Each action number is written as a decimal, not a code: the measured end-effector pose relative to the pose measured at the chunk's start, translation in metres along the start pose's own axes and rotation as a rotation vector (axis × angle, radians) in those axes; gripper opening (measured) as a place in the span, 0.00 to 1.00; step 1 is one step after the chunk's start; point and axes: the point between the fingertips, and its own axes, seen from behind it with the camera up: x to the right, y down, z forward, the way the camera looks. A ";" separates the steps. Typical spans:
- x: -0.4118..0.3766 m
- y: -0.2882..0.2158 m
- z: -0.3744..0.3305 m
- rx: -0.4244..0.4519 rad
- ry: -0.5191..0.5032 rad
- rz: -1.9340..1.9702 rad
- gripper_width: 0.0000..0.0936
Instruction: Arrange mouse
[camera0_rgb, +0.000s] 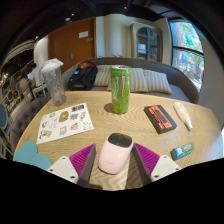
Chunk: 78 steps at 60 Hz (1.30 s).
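Observation:
A pale pink mouse (115, 156) with a dark top end lies on the wooden table (100, 128), between my two fingers. My gripper (114, 148) is open. The magenta pads (83, 159) stand at either side of the mouse, close to it, with a sliver of table showing at the right side. The mouse rests on the table on its own.
Beyond the mouse stand a green can (120, 88) and a clear plastic bottle (53, 82) to its left. A sticker sheet (65, 122), a black remote-like device (160, 118), a white tube (183, 115), a small teal object (182, 151) and a teal item (30, 156) lie around.

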 end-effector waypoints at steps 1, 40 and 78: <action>0.000 -0.001 0.001 0.007 0.008 0.006 0.79; -0.148 -0.020 -0.121 0.070 0.051 0.125 0.45; -0.245 0.094 -0.111 -0.086 -0.002 0.055 0.67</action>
